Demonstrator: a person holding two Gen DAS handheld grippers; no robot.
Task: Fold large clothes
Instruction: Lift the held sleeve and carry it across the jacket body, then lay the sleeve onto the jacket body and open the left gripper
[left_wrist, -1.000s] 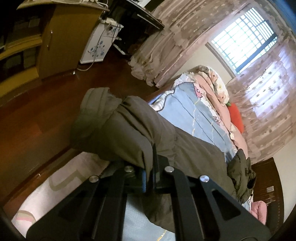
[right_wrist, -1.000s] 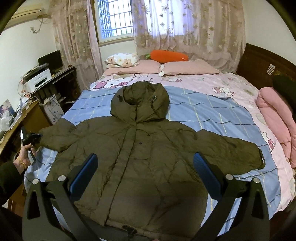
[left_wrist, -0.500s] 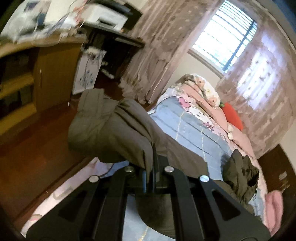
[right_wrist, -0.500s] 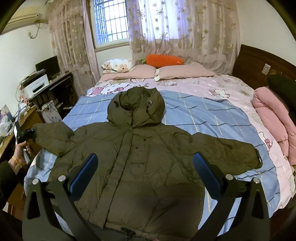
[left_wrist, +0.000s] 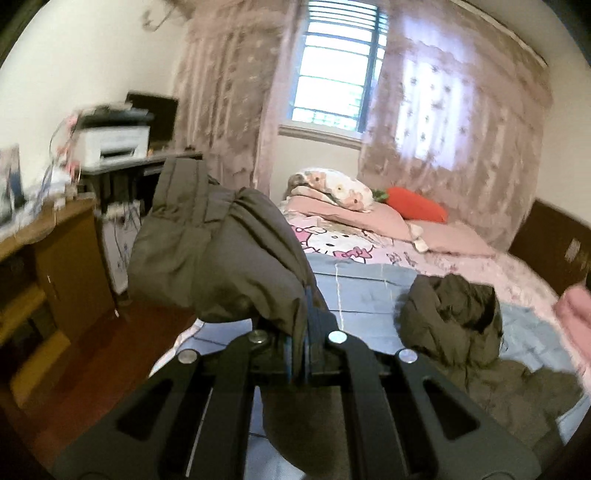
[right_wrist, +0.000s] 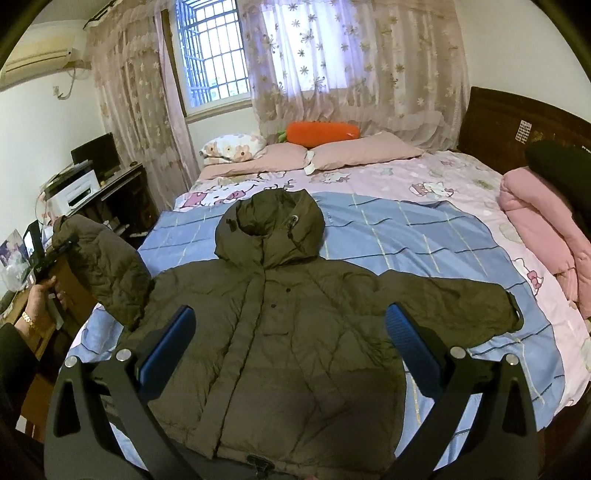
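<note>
An olive-green hooded puffer jacket (right_wrist: 280, 317) lies face up on the bed, hood (right_wrist: 271, 227) toward the pillows, its right-hand sleeve (right_wrist: 461, 306) spread flat. My left gripper (left_wrist: 301, 332) is shut on the cuff of the other sleeve (left_wrist: 218, 258) and holds it lifted above the bed's left edge; it also shows in the right wrist view (right_wrist: 55, 254), where the raised sleeve (right_wrist: 107, 273) bends upward. The hood shows in the left wrist view (left_wrist: 450, 317). My right gripper (right_wrist: 290, 336) is open and empty, above the jacket's lower front.
The bed (right_wrist: 424, 229) has a blue checked cover, pink pillows (right_wrist: 354, 151) and an orange carrot cushion (right_wrist: 319, 132). A folded pink quilt (right_wrist: 546, 236) lies at the right edge. A desk with a printer (right_wrist: 75, 190) and a wooden cabinet (left_wrist: 55, 258) stand left of the bed.
My left gripper has lifted the sleeve cuff up and swung it toward the bed, so the sleeve now stands raised. The right gripper has barely moved.
</note>
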